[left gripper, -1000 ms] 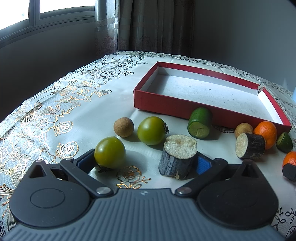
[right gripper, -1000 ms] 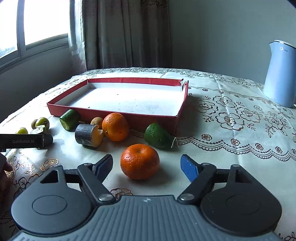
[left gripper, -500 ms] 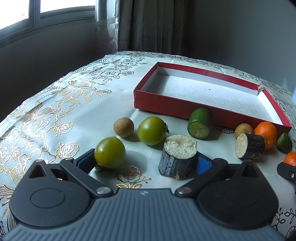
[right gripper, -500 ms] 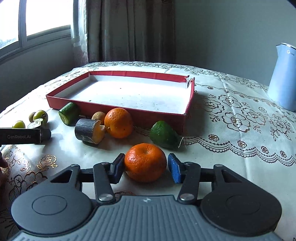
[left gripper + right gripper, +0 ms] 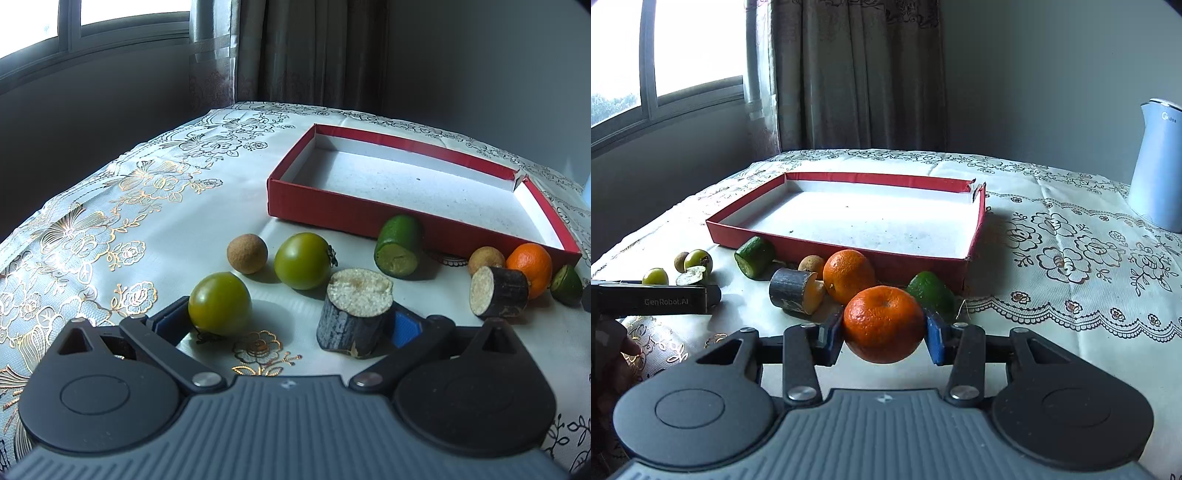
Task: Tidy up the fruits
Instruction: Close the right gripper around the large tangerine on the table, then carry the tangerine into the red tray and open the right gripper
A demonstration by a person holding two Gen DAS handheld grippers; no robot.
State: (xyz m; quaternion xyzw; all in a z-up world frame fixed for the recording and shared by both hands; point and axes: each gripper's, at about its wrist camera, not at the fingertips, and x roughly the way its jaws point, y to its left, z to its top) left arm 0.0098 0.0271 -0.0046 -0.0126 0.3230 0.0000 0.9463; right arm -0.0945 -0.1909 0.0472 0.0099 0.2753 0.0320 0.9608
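Nearest, the right gripper [image 5: 884,334] is clamping a tangerine [image 5: 884,324] between its blue pads, holding it clear of the tablecloth [image 5: 1071,280]; the left gripper [image 5: 286,319] is standing wide (a green tomato [image 5: 219,303] and cane stub [image 5: 354,312] between its fingers), while beyond, the red tray [image 5: 834,246] is sitting empty.

Looks like a home: heavy brown curtain [image 5: 857,74] beside a window [image 5: 665,55], gold-flowered lace tablecloth [image 5: 1071,258], pale blue electric kettle [image 5: 1158,166] at its far right edge.
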